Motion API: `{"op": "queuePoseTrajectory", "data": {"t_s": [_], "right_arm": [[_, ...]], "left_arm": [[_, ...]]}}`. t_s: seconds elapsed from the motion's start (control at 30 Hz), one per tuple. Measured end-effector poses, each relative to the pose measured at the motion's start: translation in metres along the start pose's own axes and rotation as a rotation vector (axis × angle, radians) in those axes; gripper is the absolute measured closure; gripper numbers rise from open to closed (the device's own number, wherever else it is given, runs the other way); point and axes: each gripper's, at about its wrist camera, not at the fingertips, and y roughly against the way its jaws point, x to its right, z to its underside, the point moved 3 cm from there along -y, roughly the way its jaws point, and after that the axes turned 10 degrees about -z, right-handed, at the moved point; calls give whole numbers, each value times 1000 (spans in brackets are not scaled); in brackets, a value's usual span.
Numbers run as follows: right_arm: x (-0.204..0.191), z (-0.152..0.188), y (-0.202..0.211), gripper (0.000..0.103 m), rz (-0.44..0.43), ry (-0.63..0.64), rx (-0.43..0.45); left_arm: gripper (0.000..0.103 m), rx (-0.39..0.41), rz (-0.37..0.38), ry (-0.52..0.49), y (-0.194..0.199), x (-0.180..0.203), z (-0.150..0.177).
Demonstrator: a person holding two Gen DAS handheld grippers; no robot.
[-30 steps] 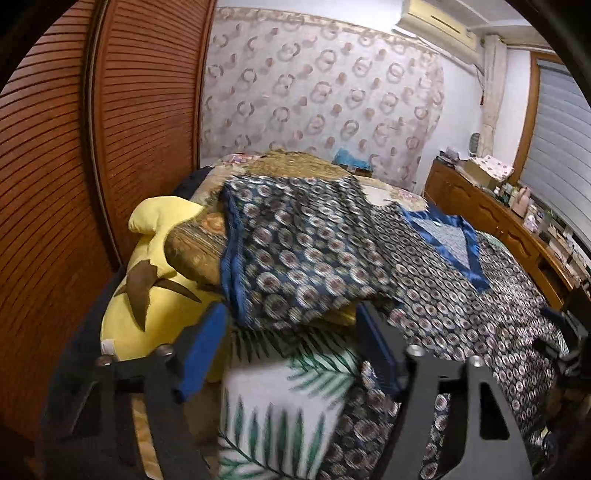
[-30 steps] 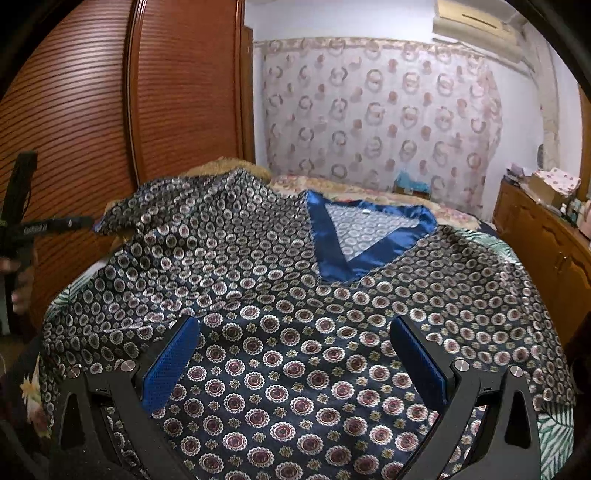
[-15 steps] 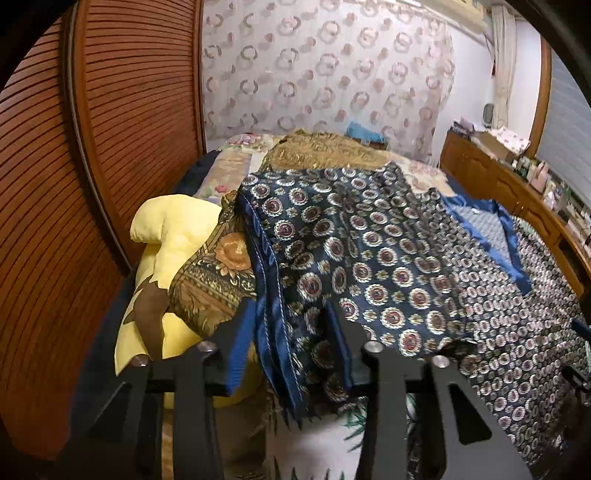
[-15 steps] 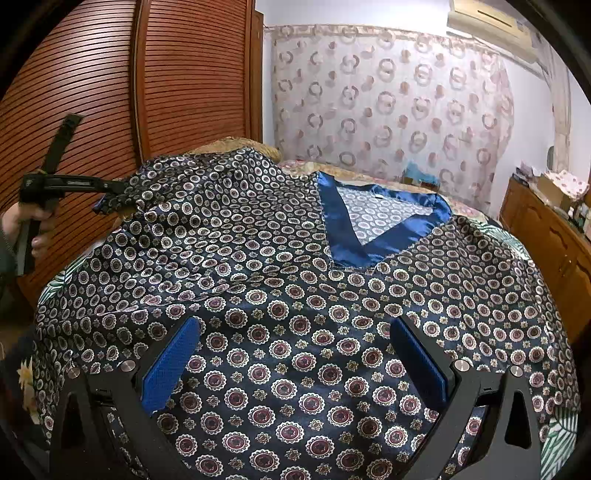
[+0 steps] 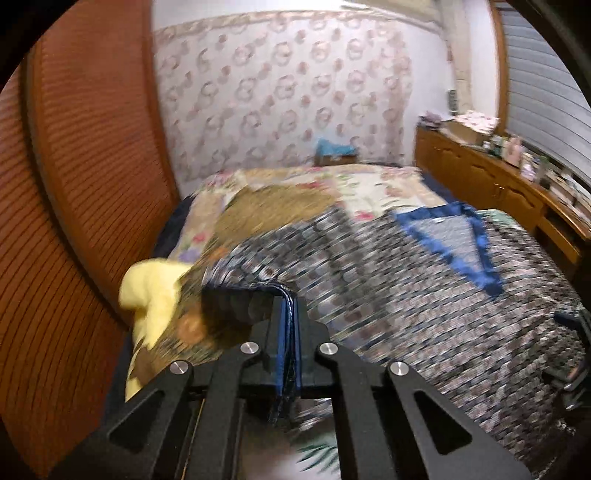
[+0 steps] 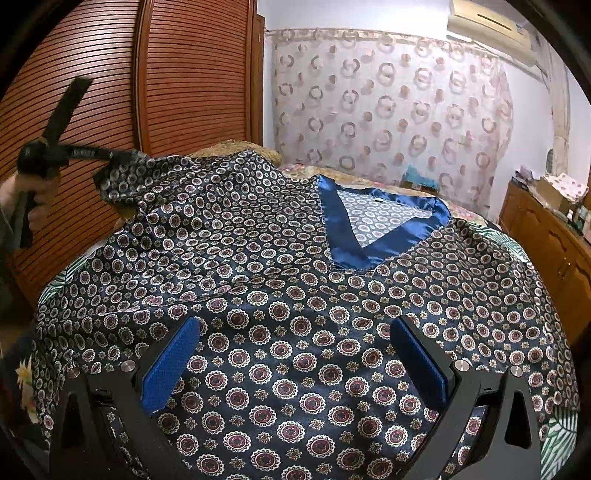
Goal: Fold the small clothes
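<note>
Left hand-held gripper [image 5: 287, 325] clamping shirt [image 5: 388, 280] sleeve, right [image 6: 295, 365] agape

— What do you have around you besides the job?
— You've a louvred wooden wardrobe [image 6: 192, 74], a ring-patterned curtain [image 6: 388, 103], a wooden dresser [image 5: 498, 184], an air conditioner [image 6: 487, 22], and a yellow plush toy [image 5: 151, 288].

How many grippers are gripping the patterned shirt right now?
1: the left gripper is shut on the patterned shirt at its sleeve edge; the right gripper hangs open over its front.
</note>
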Motion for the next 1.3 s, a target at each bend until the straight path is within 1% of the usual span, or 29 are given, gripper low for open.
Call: {"op": "queuePoseTrajectory", "data": {"t_s": [0.13,0.17,0.3,0.37,0.43,0.47,0.5,0.53,0.57,0.6,0.67,0.7,0.73,0.77,0.9,0.97,1.1,1.3], "right_arm": [[0,0,0,0,-5,3,0],[0,0,-1,0,-4,4,-3],[-1,0,-2,0,-3,11,-10],[-2,1,-1,0,-3,9,-5],[-1,1,0,0,-5,7,-4],[0,1,0,0,-7,6,-4],[0,1,0,0,-10,6,-5],[0,1,0,0,-11,7,-6],[0,1,0,0,-11,7,-6],[0,1,0,0,-10,7,-6],[0,1,0,0,-11,7,-4],[0,1,0,0,-11,7,-3],[0,2,0,0,-11,6,-3],[0,2,0,0,-12,5,-4],[1,2,1,0,-13,3,-5],[1,2,1,0,-12,2,-5],[2,2,-1,0,-18,-5,-12],[3,0,-2,0,-16,-13,-16]], "left_arm": [[98,13,73,-65,2,49,-21],[98,13,85,-75,2,58,-24],[98,22,177,-121,12,102,-29],[98,27,208,-138,21,116,-28],[98,20,218,-145,27,120,-22],[93,16,218,-147,29,118,-20],[85,9,218,-151,31,117,-15],[81,9,216,-153,33,115,-10],[73,10,213,-152,33,113,-6],[62,9,211,-150,33,108,0],[53,2,196,-141,30,101,10],[46,-7,179,-138,26,101,14],[41,-25,160,-125,22,95,22],[36,-33,156,-118,18,92,25],[28,-81,146,-92,6,80,51],[27,-99,142,-93,2,78,63],[27,-135,123,-126,-11,79,85],[26,-156,102,-173,-23,86,97]]}}
